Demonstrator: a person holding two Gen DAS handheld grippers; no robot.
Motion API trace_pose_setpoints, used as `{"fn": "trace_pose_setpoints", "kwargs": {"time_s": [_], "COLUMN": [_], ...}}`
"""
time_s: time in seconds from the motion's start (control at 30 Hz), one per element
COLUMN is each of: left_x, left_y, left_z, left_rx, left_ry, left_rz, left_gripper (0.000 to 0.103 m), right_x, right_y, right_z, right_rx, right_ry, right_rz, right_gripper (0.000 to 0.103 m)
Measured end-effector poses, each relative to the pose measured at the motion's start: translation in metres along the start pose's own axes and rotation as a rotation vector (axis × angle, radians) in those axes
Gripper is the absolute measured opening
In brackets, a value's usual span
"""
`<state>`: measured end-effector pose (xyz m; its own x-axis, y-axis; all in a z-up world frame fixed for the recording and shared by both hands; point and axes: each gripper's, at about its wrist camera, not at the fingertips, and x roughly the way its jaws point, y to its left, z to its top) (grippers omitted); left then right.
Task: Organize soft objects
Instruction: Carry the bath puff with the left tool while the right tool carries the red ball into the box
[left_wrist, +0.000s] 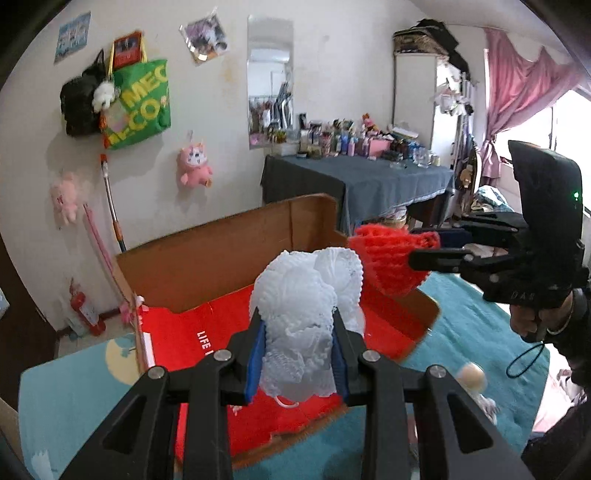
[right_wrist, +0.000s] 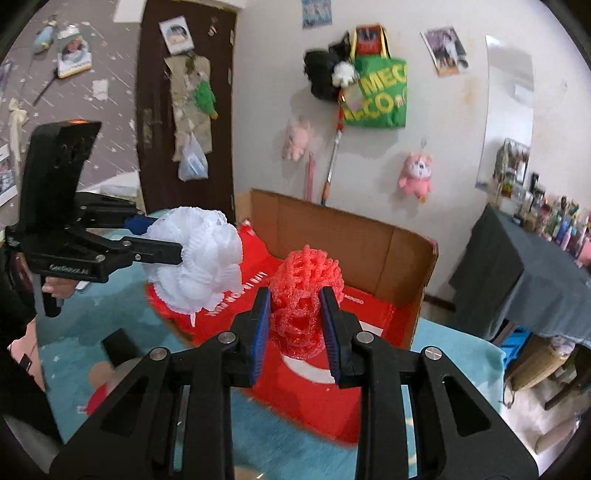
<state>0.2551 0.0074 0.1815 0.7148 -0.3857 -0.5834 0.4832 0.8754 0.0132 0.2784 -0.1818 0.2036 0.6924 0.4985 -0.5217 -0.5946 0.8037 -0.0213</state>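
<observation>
My left gripper is shut on a white mesh bath pouf, which bulges above the blue pads. The same pouf and left gripper show at the left of the right wrist view. My right gripper is shut on a red mesh pouf. That red pouf and the right gripper appear at the right of the left wrist view. Both poufs hang over an open cardboard box with a red inner floor.
The box stands on a teal bed cover. A small doll lies on the cover at the right. Beyond stand a cluttered table with a blue cloth, a wall with hanging bags and plush toys, and a dark door.
</observation>
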Motion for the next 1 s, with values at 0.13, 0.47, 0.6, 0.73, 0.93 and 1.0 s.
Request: {"fn": "trace_pose_setpoints", "kwargs": {"time_s": [0.13,0.47,0.6,0.73,0.93,1.0], "left_x": [0.047,0.135,0.157,0.172,0.187,0.187], "left_y": [0.018,0.050,0.064,0.070,0.079,0.080], "left_z": [0.009,0.010,0.012,0.016,0.012,0.013], "left_rx": [-0.047,-0.129,-0.166,-0.155,-0.213,-0.212], "left_ry": [0.076,0.200,0.231,0.230,0.250,0.254], "left_rz": [0.002,0.038,0.050,0.092,0.079,0.079], "left_gripper": [0.033,0.033,0.034,0.034,0.040,0.042], "right_x": [0.046,0.153,0.184,0.207,0.236,0.238], "right_y": [-0.019,-0.044,-0.050,-0.060,-0.070,-0.071], "right_z": [0.012,0.034,0.038,0.038,0.030,0.028], "right_rx": [0.040,0.091,0.091,0.110,0.122,0.123], "right_ry": [0.096,0.311,0.380,0.434,0.512,0.520], "right_rz": [0.001,-0.023,-0.060,-0.103,-0.134,-0.127], "right_gripper": [0.026,0.025,0.025,0.026,0.026,0.028]}}
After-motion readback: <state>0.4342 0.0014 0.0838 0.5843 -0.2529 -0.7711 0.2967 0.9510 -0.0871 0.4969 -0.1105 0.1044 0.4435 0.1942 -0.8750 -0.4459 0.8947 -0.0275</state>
